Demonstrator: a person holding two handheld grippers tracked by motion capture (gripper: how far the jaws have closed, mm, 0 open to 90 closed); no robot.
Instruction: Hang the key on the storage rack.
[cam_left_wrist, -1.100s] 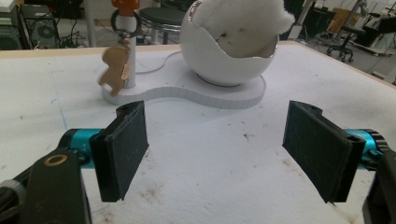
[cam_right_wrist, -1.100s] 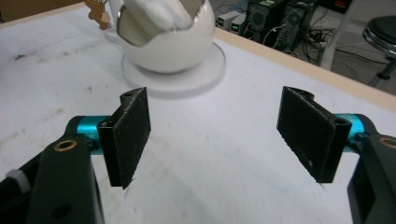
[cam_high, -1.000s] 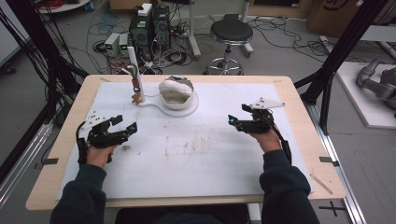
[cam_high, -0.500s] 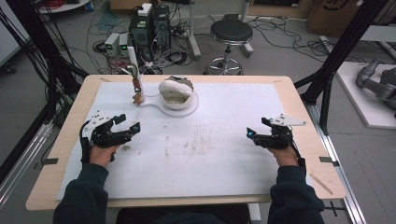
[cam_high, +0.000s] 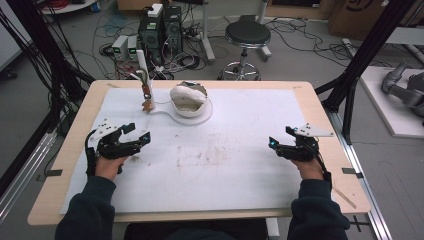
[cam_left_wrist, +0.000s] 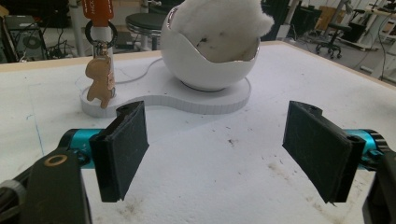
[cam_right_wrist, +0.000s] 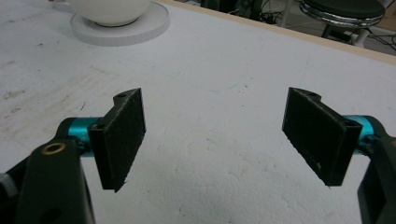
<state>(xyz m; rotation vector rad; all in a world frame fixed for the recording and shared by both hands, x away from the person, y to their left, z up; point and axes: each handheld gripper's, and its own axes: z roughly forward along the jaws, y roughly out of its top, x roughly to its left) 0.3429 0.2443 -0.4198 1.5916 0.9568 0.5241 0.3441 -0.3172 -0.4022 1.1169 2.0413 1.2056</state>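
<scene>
Now your left gripper has its black fingers spread wide, holding nothing, and your right gripper likewise. Ahead of the left one, the white egg-shaped bowl sits on its flat white base; a tan animal-shaped keychain hangs just beside that bowl.

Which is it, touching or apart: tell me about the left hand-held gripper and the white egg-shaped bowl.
Apart. In the left gripper view, the left hand-held gripper has open, empty jaws, with bare white table cover between them and the white egg-shaped bowl. The high view confirms the gap.
</scene>
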